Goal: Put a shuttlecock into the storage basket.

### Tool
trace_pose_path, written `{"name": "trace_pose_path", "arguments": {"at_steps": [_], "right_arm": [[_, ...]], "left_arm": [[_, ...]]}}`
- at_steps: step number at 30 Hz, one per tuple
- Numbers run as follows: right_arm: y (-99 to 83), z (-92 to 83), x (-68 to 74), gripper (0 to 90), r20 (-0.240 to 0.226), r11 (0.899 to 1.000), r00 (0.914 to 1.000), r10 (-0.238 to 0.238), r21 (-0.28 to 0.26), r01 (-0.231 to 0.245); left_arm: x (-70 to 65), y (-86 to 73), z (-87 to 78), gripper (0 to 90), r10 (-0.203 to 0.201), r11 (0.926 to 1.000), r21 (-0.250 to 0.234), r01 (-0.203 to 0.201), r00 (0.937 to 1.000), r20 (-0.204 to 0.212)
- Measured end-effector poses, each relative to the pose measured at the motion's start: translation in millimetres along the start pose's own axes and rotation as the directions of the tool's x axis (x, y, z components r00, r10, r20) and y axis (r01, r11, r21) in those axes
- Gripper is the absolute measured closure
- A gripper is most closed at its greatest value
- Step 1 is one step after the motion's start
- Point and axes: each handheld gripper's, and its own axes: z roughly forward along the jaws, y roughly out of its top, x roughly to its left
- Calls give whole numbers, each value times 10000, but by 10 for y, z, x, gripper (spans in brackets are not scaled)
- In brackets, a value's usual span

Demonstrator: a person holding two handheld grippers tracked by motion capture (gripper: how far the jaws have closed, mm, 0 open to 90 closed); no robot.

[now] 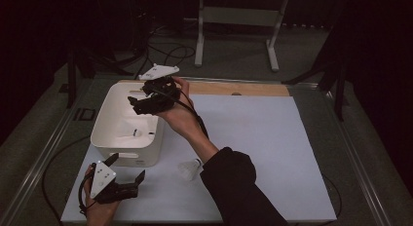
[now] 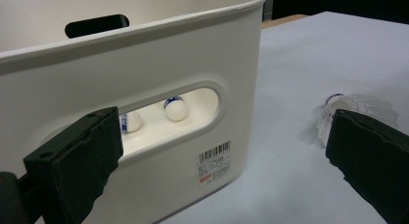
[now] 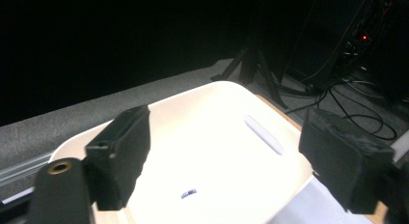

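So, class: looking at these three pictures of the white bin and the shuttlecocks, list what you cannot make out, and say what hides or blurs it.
- Bin contents, right gripper view: glare washes out the inside; a single small blue mark shows.
- Shuttlecocks in the bin, left gripper view: seen through the handle slot only; the wall hides their feathers and how many there are.
- Shuttlecock on the table, left gripper view: partly behind the left tool.
- Barcode label: print too small.

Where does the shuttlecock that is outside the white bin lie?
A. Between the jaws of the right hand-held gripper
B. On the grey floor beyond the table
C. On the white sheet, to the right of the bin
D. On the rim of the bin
C: in the high view the shuttlecock lies on the white sheet, just right of the white bin and apart from it.
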Motion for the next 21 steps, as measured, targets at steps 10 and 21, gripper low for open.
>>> {"name": "trace_pose_path", "arguments": {"at_steps": [10, 21], "right_arm": [[-75, -39, -88, 113, 284, 9999, 9996, 20, 117, -23], [-172, -106, -198, 89, 566, 9992, 9978, 357, 168, -367]], "left_arm": [[7, 0, -4, 2, 43, 10000, 18, -43, 10000, -12], [1, -1, -3, 2, 7, 10000, 36, -7, 10000, 0]]}}
